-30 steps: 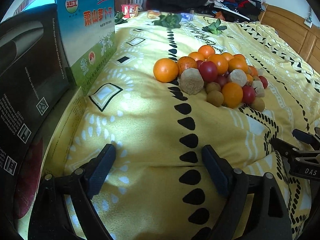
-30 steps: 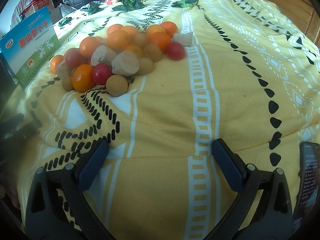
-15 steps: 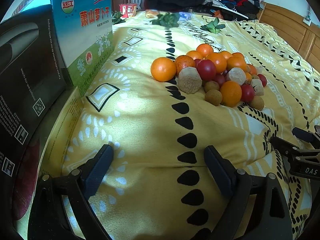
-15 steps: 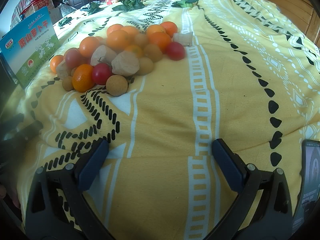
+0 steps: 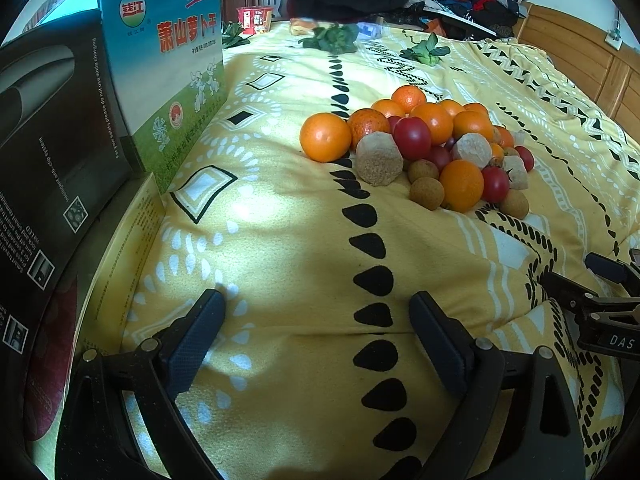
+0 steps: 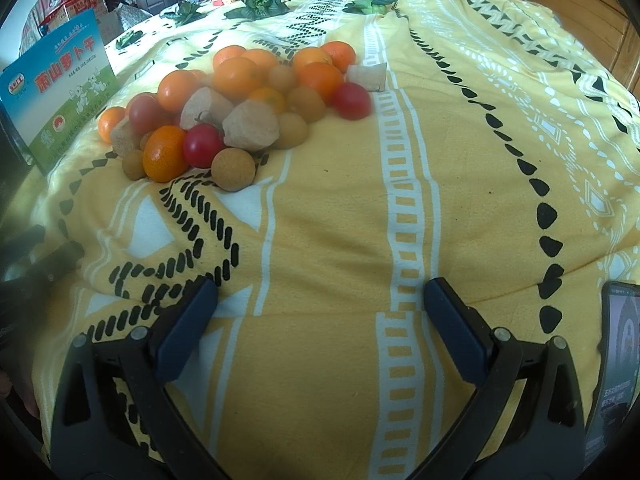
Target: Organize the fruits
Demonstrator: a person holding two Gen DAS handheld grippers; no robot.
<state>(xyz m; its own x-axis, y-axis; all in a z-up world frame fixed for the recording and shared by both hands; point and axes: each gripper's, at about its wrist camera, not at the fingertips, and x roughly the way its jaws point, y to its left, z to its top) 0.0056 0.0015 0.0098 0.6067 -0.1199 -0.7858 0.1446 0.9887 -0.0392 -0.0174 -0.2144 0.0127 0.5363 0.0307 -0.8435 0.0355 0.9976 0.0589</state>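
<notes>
A pile of fruit [image 5: 424, 148] lies on the yellow patterned bedspread [image 5: 280, 240]: oranges, red tomatoes, small brown longans and beige cut chunks. The same pile shows in the right wrist view [image 6: 236, 108], up left. One large orange [image 5: 325, 137] sits at the pile's left end. My left gripper [image 5: 316, 328] is open and empty, low over the bedspread, well short of the pile. My right gripper [image 6: 320, 312] is open and empty, also short of the pile; it also shows at the right edge of the left wrist view [image 5: 600, 304].
A blue-green printed box [image 5: 168, 72] and a black box [image 5: 48, 152] stand at the left. Leafy greens [image 5: 332, 38] and a red snack tub [image 5: 255, 20] lie at the far end. A phone [image 6: 616, 360] lies at the right. A wooden headboard [image 5: 580, 60] runs behind.
The left gripper has drifted slightly forward and left, so the fruit pile looks a little nearer. The right gripper has stayed still. Both stay open.
</notes>
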